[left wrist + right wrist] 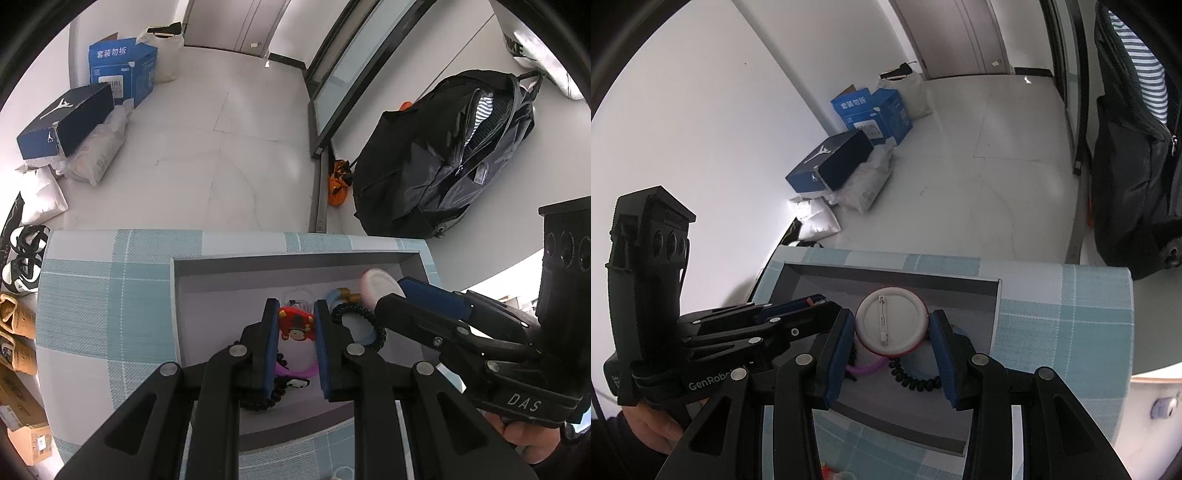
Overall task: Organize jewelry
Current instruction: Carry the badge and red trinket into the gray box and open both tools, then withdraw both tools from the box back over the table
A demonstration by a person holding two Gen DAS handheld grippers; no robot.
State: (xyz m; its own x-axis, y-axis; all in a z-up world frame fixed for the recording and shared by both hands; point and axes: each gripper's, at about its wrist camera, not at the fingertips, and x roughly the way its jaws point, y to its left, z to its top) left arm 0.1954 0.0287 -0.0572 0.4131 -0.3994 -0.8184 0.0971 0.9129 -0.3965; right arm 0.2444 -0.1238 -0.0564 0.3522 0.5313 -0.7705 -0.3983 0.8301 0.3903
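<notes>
A grey shallow box [295, 264] sits on a checked blue-and-white cloth. My left gripper [295, 325] is shut on a red cartoon charm [295, 326] and holds it over the box. My right gripper [892, 325] is shut on a round white pin badge [892, 325] with a red rim, back side up, above the box [886, 280]. The right gripper also shows in the left wrist view [388, 291] with the badge [376, 286]. In the box lie a black beaded bracelet [364, 325], a purple band [866, 369] and a blue-and-gold piece [341, 295].
The checked cloth [110, 314] covers a small table. A black backpack [461, 155] lies on the grey surface to the right. Shoe boxes [70, 118], bags and shoes stand on the floor at the left. A glass door frame [332, 92] is beyond the table.
</notes>
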